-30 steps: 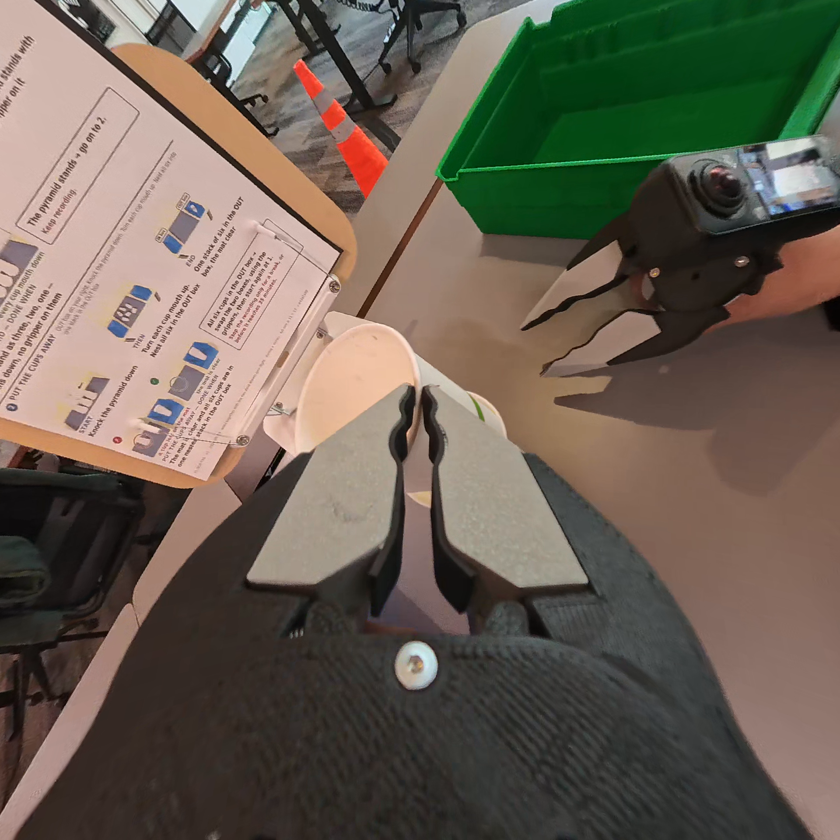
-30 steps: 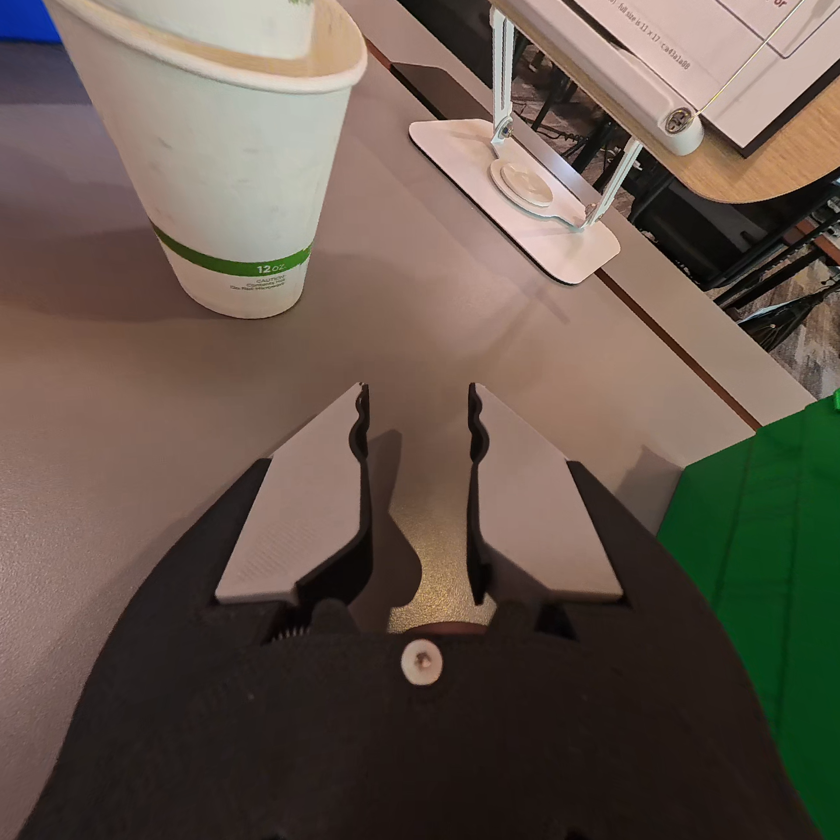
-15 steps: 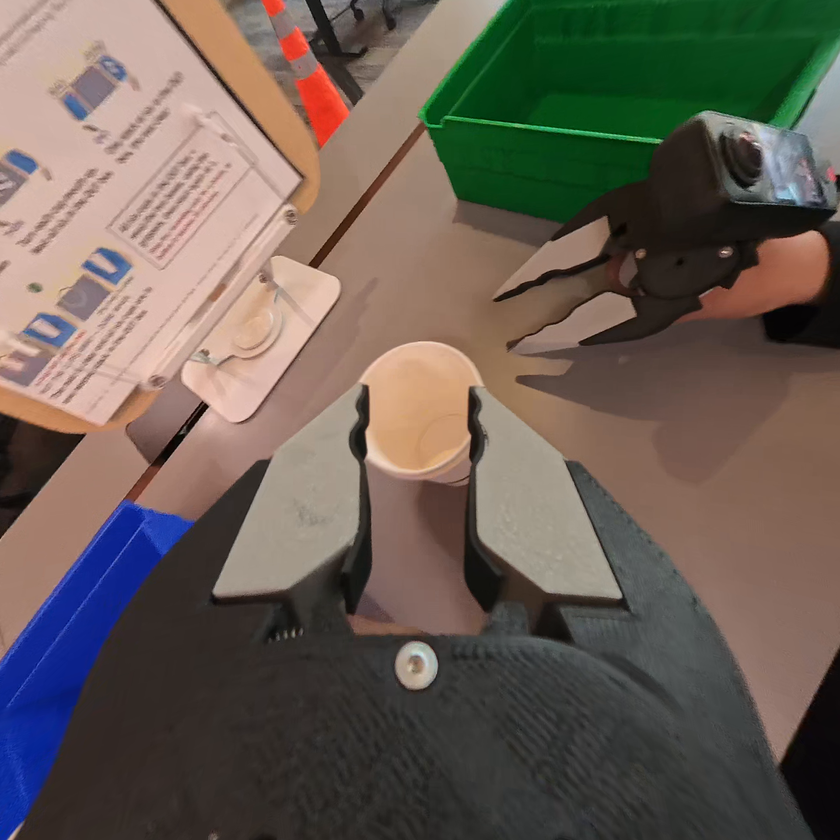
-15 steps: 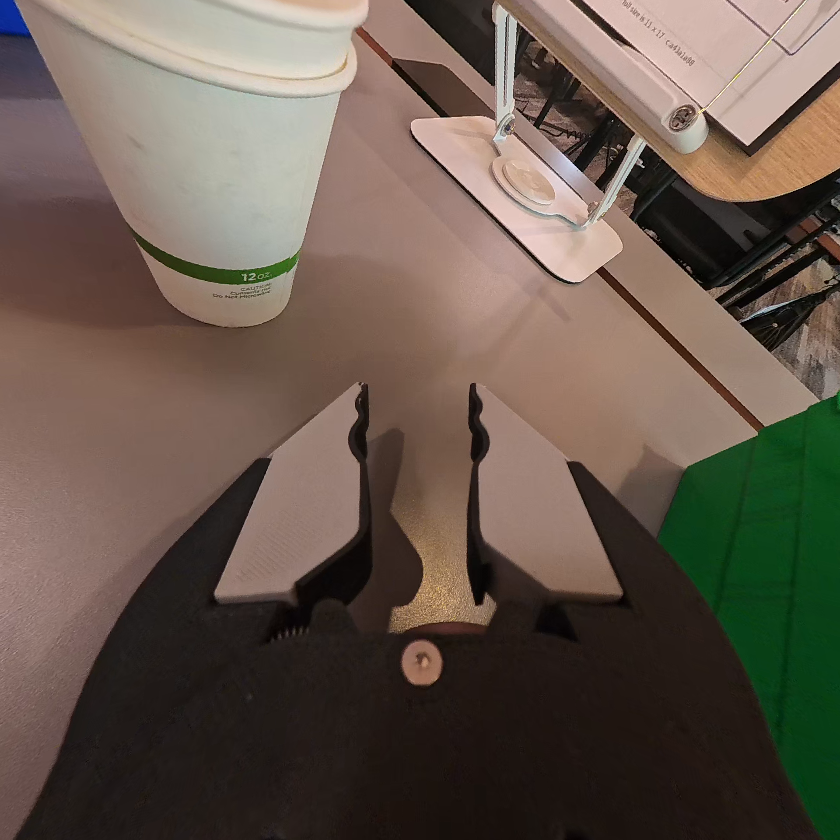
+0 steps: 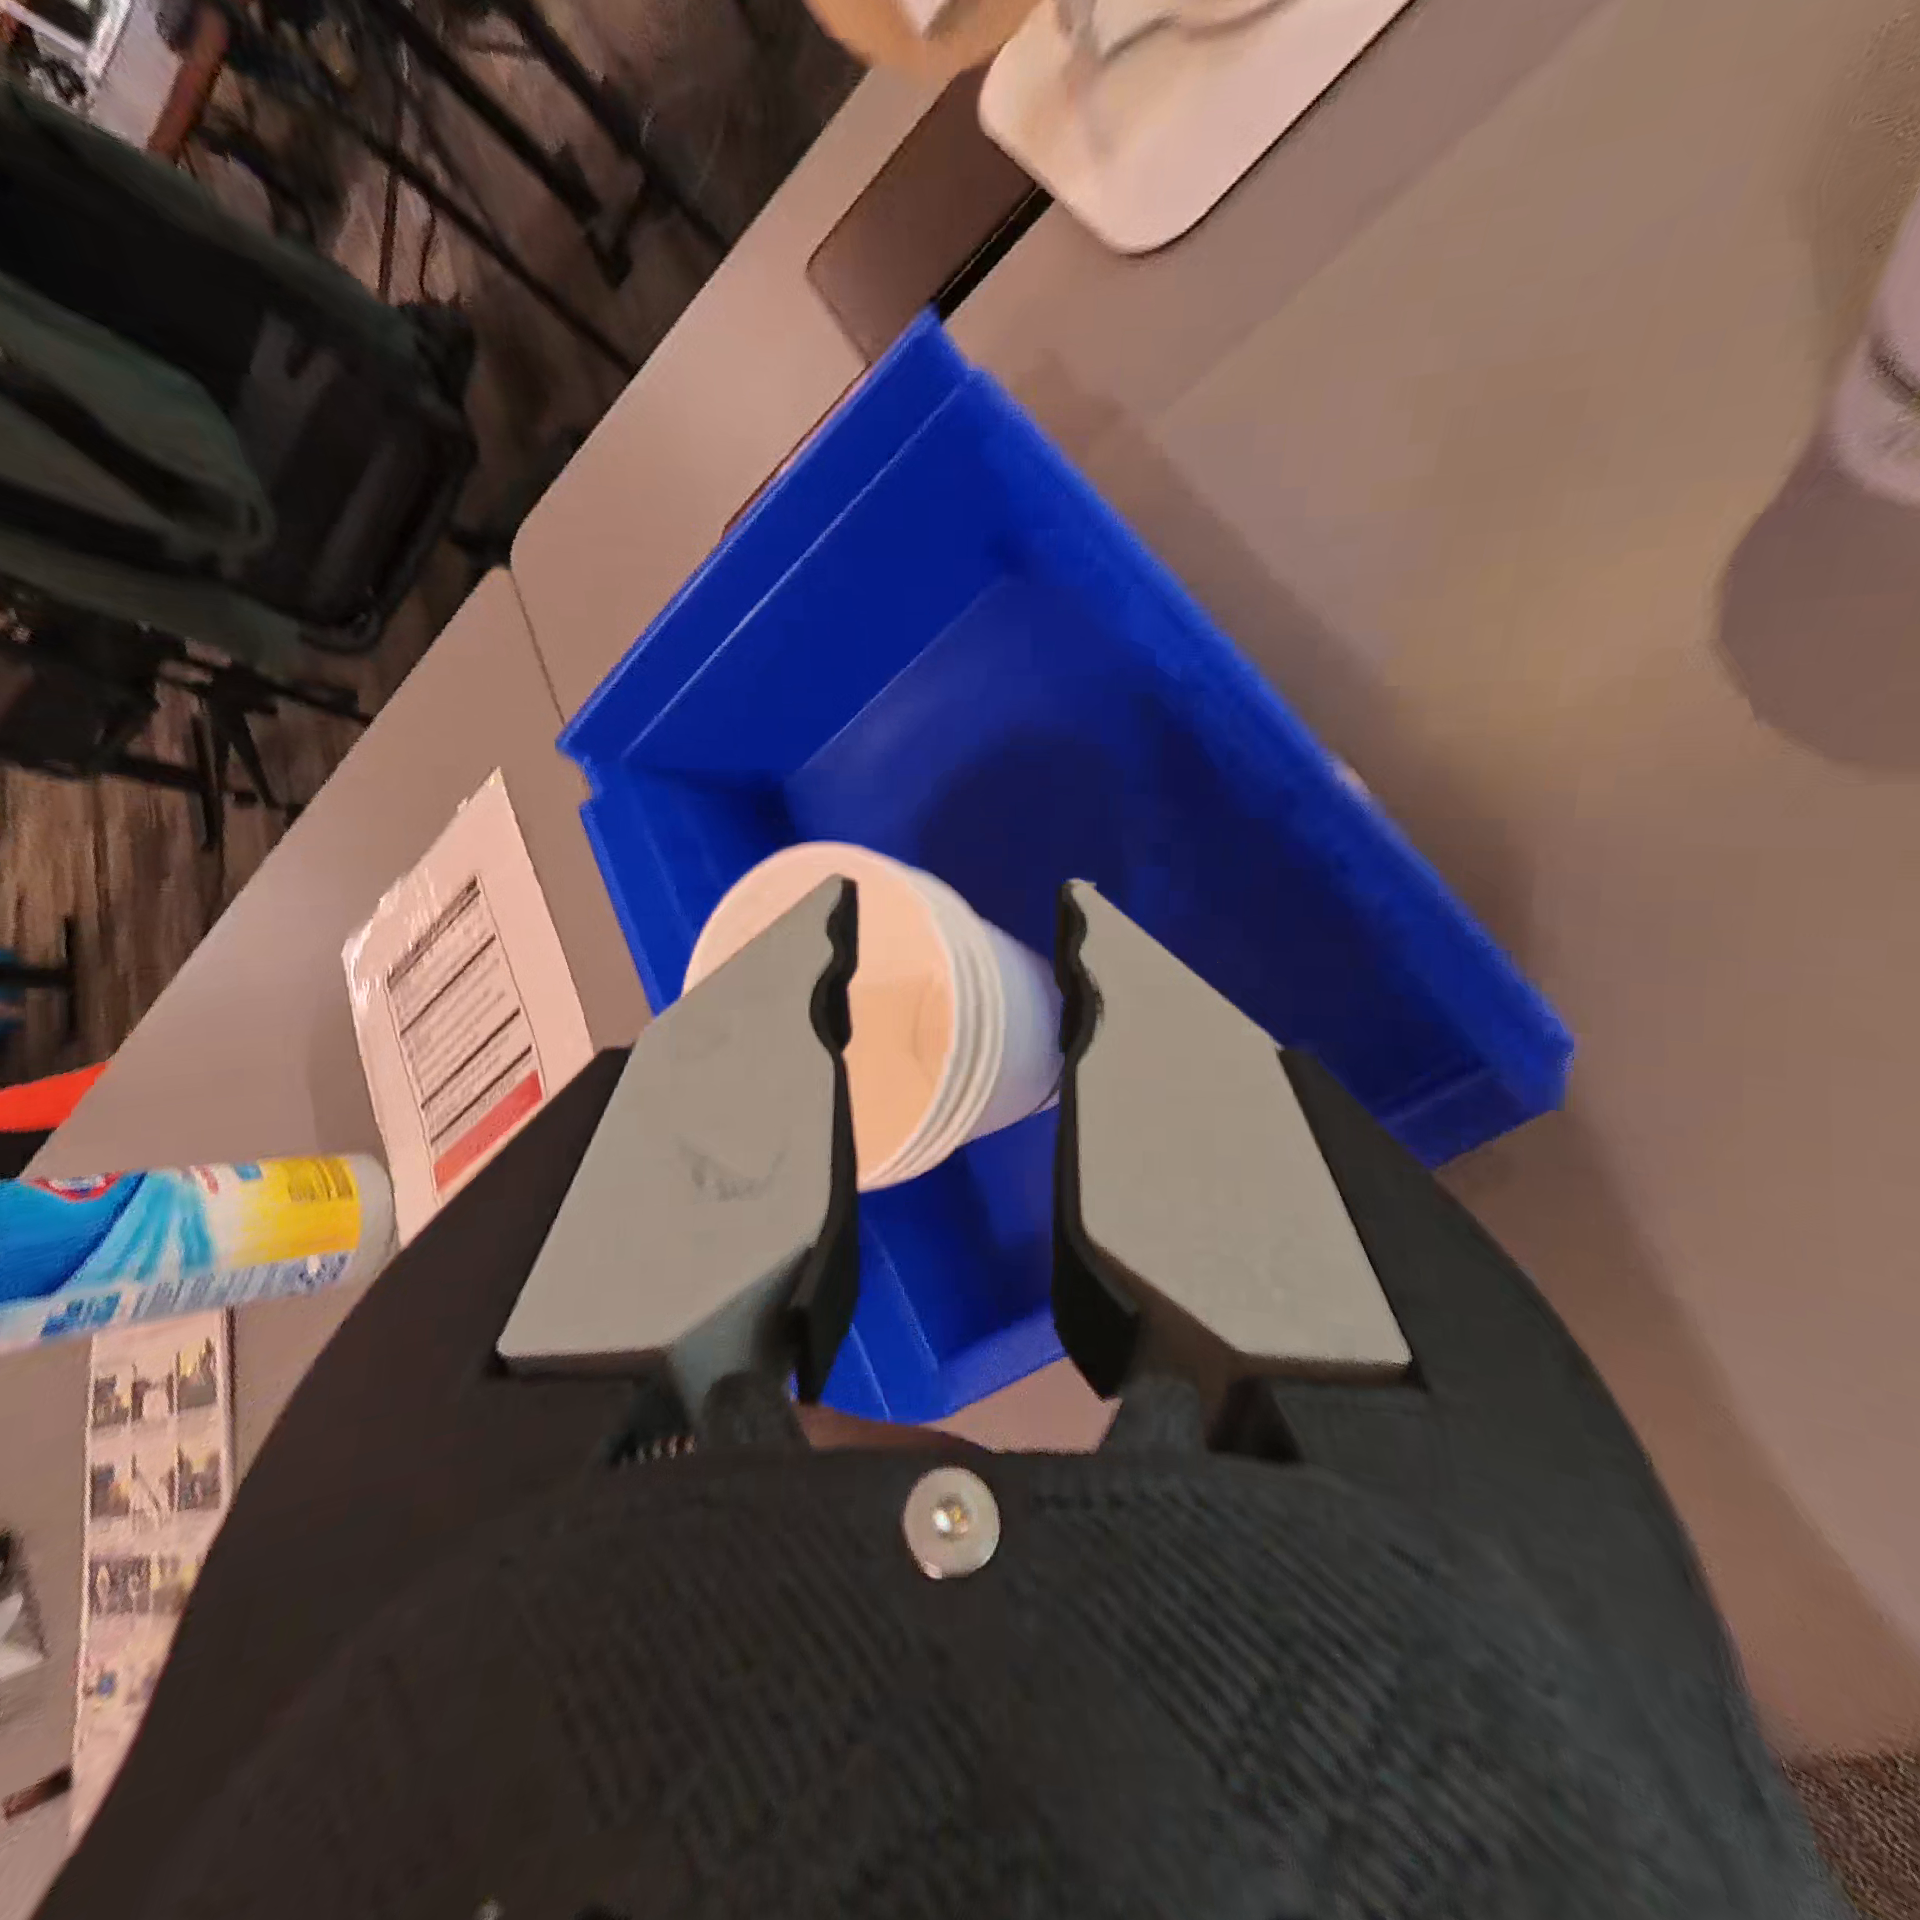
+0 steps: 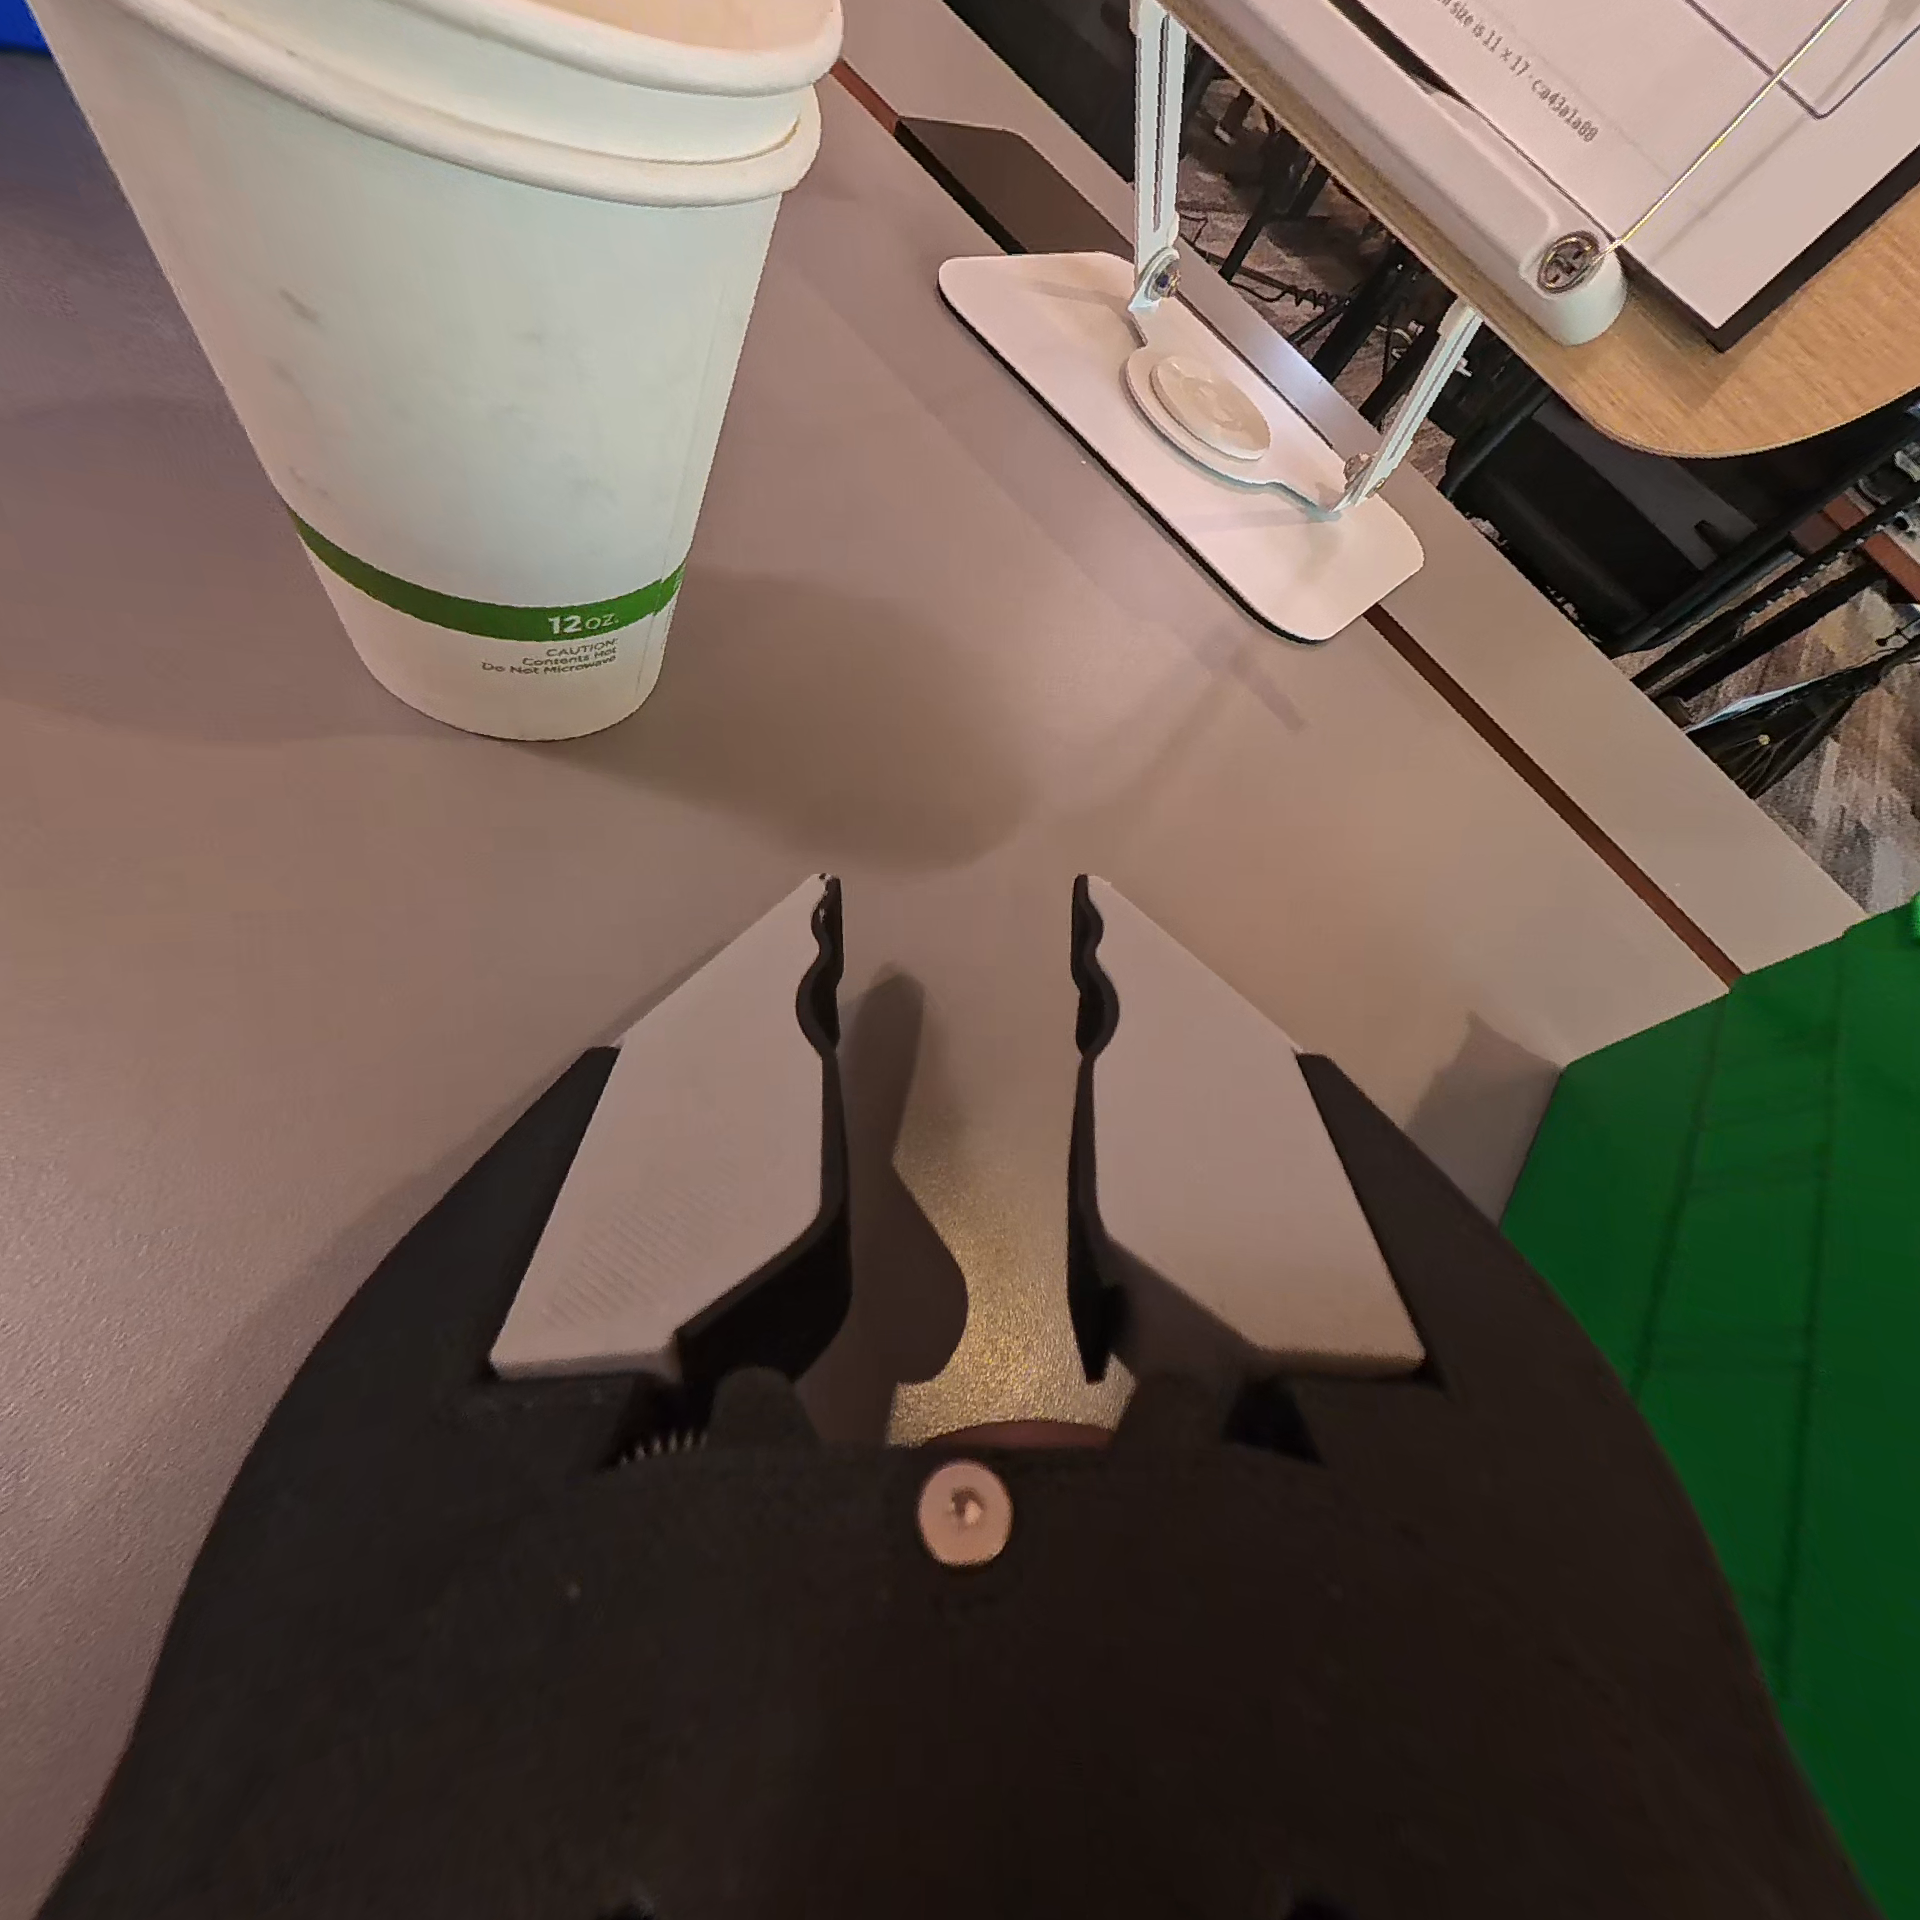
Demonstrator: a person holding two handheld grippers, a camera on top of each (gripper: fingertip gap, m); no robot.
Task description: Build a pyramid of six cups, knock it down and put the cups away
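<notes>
In the left wrist view, a nested stack of white paper cups (image 5: 925, 1039) lies on its side in a blue bin (image 5: 1351, 831), mouth toward me. My left gripper (image 5: 956, 904) is open above the bin, with the stack showing between its fingers. I cannot tell if they touch it. The view is blurred. A blurred white cup (image 5: 1886, 416) stands at the right edge. In the right wrist view, nested white cups with a green band (image 6: 499, 364) stand upright on the grey table (image 6: 312, 1039). My right gripper (image 6: 951, 904) is open and empty, low over the table, apart from those cups.
A green bin (image 6: 1766, 1299) sits at the right. A white stand base (image 6: 1195, 416) holds an instruction board (image 6: 1662, 156) at the table's far edge. A blue and yellow canister (image 5: 177, 1247) and a laminated sheet (image 5: 457, 987) lie left of the blue bin.
My left gripper opened and let go of a cup, leaving it nested in the upright cup, then swung left over the blue bin. The right gripper has stayed still and open.
</notes>
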